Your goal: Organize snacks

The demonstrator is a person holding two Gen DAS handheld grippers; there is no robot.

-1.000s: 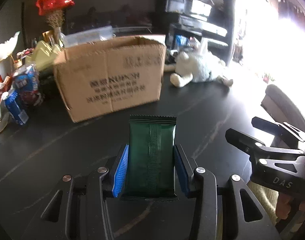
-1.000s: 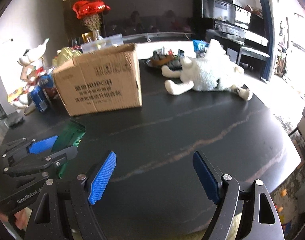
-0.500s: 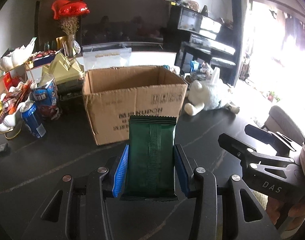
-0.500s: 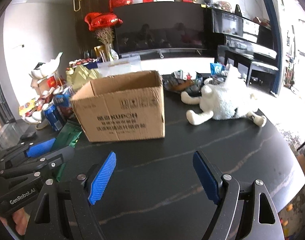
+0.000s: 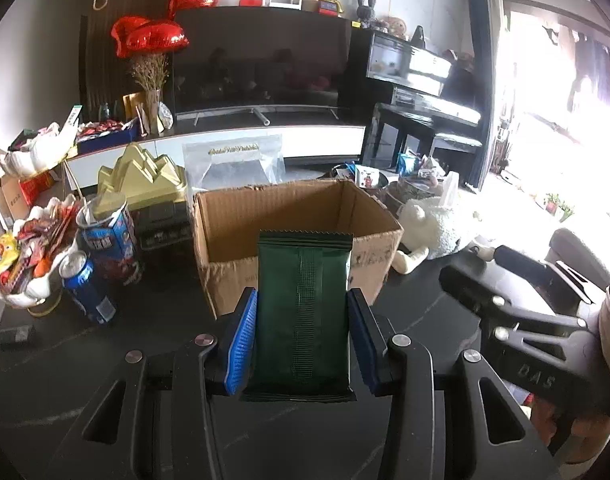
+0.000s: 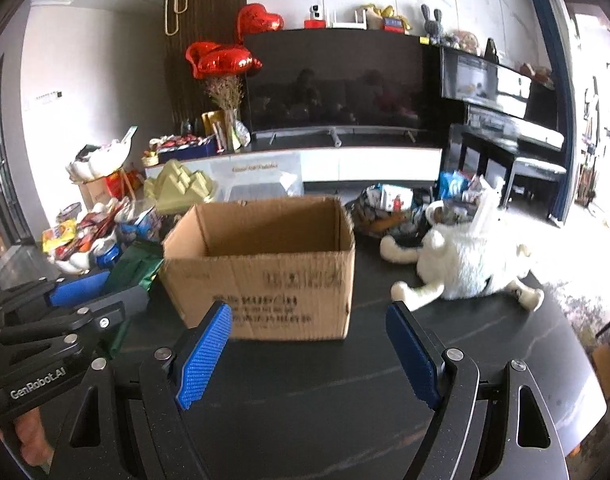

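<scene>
A dark green snack packet [image 5: 303, 312] stands upright between the blue pads of my left gripper [image 5: 303, 340], which is shut on it, just in front of an open brown cardboard box [image 5: 293, 220] on the black table. From the right wrist view the same packet [image 6: 135, 264] shows at the left of the box [image 6: 261, 264], held by the left gripper [image 6: 77, 300]. My right gripper [image 6: 307, 352] is open with nothing between its pads, facing the box's front. It also appears at the right of the left wrist view [image 5: 517, 320].
Left of the box are a blue can [image 5: 87, 288], a snack tin [image 5: 105, 236] and a white dish of packets [image 5: 21, 256]. A white plush toy [image 6: 465, 264] lies right of the box, with more snacks [image 6: 389, 204] behind. The black table [image 6: 305, 400] stretches in front.
Both grippers have risen and tilted up, so the box's open inside now shows. The green packet stays clamped in the left gripper, closer to the box.
</scene>
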